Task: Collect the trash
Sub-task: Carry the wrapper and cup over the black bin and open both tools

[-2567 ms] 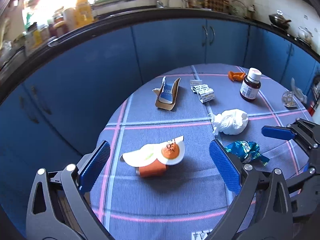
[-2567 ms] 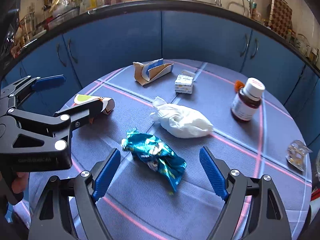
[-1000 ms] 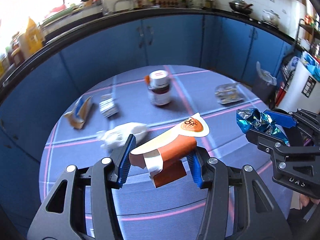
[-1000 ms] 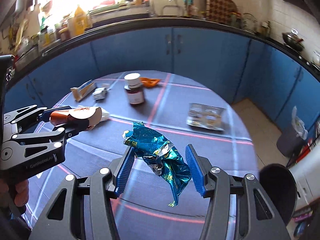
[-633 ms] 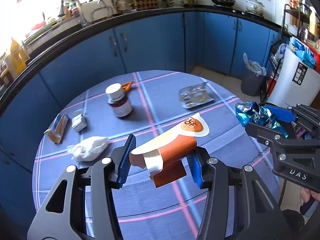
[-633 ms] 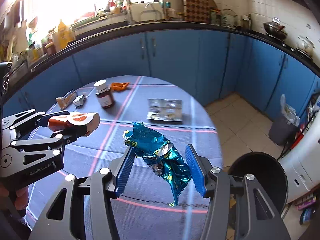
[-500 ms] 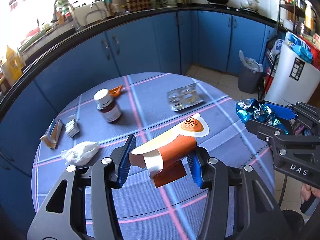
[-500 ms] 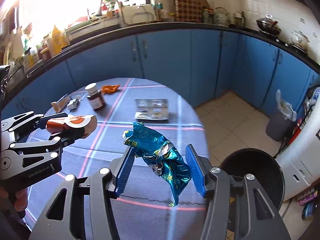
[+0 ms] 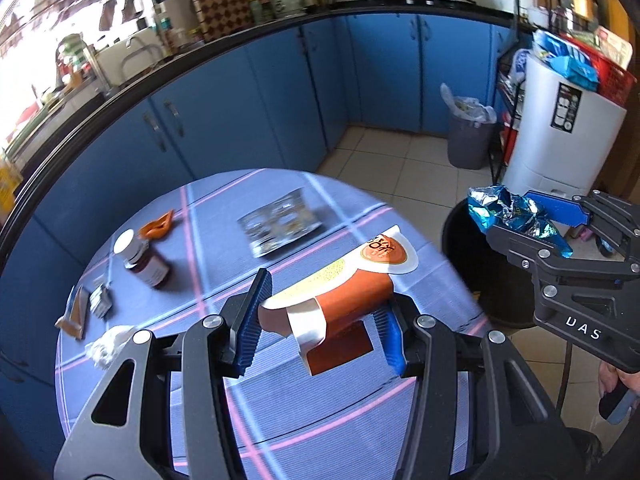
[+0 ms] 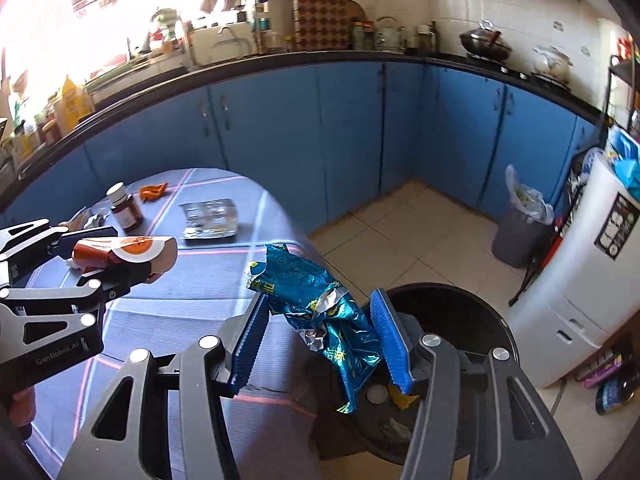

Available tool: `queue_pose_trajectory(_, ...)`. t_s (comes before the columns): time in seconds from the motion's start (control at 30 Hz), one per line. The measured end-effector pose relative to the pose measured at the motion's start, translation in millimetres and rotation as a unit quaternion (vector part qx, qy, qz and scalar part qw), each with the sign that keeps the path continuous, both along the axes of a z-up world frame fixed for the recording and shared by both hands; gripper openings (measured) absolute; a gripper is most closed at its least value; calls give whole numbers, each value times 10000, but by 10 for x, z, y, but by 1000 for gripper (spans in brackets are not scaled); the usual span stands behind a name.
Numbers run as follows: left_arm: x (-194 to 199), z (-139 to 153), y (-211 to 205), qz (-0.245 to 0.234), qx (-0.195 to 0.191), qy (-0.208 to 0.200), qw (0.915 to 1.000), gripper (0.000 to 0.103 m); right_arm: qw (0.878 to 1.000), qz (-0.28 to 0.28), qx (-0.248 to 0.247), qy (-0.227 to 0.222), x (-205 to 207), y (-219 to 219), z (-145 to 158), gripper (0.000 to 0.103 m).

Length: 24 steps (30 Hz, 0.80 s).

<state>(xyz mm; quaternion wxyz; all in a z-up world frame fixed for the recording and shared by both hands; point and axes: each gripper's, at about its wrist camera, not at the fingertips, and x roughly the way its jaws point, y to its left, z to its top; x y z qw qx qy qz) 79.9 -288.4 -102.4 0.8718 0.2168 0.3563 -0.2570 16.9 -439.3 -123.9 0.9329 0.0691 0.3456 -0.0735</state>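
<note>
Blue cabinets [image 10: 280, 128] curve under a black countertop [image 10: 248, 66] — pale tiled floor [image 10: 420, 236], white tiled wall [image 10: 500, 12], glaring window light.

Bin [image 10: 460, 316] on floor beside table [image 10: 192, 280], bottle [image 10: 126, 206] on table.

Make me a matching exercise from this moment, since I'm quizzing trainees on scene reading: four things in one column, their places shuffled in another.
Things:
1. blue foil wrapper
2. orange cup
3. brown bottle
4. black bin

Places:
A. standing on the table
B. in the left gripper
C. on the floor beside the table
D. in the right gripper

Pairs: 1-D, 2-B, 3-A, 4-C
</note>
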Motion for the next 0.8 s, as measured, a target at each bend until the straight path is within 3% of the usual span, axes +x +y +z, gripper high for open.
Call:
queue_pose_trajectory(0.5, -67, -116, -811, -532, 138, 80, 9985, 51, 9981, -566, 237, 6, -144, -663, -158, 53)
queue_pose_trajectory(0.8, -41, -147, -1088, -676, 157, 106, 9975, 51, 9966, -765, 315, 35, -142, -900, -234, 54)
